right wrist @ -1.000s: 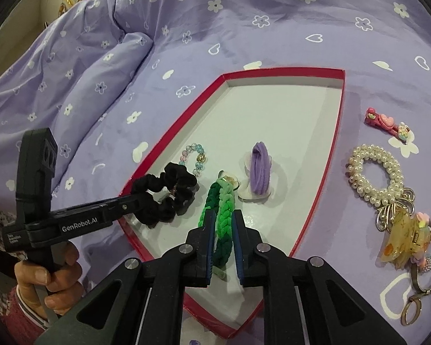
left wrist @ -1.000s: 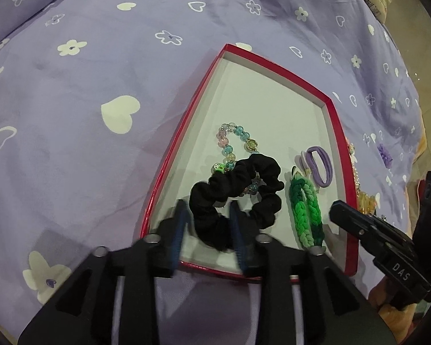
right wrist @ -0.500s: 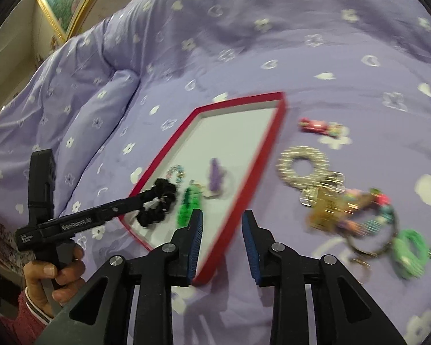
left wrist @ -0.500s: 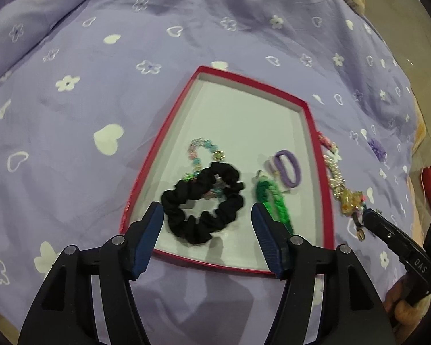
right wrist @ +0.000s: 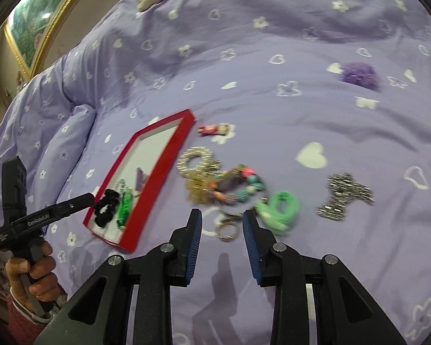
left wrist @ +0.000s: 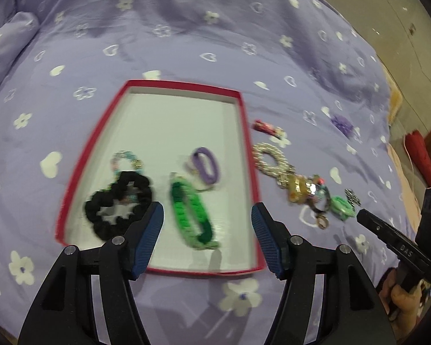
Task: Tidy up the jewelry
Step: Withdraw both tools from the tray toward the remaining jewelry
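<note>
Both our grippers, left [left wrist: 207, 230] and right [right wrist: 221, 228], gape wide, empty; next we'd judge fetching the mint hair tie [right wrist: 281, 210] right of the red tray [right wrist: 158, 169].

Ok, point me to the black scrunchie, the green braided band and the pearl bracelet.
black scrunchie [left wrist: 102, 220], left wrist view, lower left of its ruffled ring.
green braided band [left wrist: 186, 215], left wrist view, its left strand.
pearl bracelet [right wrist: 186, 159], right wrist view, left side of its beaded ring.
</note>
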### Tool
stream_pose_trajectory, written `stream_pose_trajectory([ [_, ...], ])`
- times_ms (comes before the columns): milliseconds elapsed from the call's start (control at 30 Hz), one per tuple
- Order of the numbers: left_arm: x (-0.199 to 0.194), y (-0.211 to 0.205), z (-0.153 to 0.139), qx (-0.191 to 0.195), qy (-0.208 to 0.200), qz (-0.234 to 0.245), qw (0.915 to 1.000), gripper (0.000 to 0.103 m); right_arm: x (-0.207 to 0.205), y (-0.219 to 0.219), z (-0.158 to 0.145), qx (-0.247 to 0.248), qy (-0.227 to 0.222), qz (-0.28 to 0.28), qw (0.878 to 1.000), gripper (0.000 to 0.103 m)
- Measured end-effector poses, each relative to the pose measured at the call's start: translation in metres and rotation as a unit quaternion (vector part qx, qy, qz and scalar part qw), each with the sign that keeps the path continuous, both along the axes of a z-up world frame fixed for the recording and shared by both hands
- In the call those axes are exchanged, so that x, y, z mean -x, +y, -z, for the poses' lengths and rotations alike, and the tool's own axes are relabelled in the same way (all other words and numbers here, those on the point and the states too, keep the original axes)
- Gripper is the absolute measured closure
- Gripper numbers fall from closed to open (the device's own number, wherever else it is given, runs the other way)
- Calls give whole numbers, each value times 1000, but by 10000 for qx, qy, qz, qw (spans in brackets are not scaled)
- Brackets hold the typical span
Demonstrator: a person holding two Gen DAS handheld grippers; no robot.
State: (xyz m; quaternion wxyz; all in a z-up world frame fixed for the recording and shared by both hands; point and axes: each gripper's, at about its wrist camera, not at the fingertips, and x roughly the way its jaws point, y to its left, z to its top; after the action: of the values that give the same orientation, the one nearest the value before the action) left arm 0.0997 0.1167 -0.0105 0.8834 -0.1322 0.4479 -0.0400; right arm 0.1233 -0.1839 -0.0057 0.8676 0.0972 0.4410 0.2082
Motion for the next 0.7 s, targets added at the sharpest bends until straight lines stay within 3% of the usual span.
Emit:
stream_pose_trajectory([
  [333, -23, -63, 5, -94, 102, 681, 9976, 40, 4, -42, 7, 70, 37, 446, 9990, 67],
  [700, -58, -131, 20, -302, 224, 1270, 9912, 38, -9, -65, 11, 373, -66, 751, 9965, 56],
])
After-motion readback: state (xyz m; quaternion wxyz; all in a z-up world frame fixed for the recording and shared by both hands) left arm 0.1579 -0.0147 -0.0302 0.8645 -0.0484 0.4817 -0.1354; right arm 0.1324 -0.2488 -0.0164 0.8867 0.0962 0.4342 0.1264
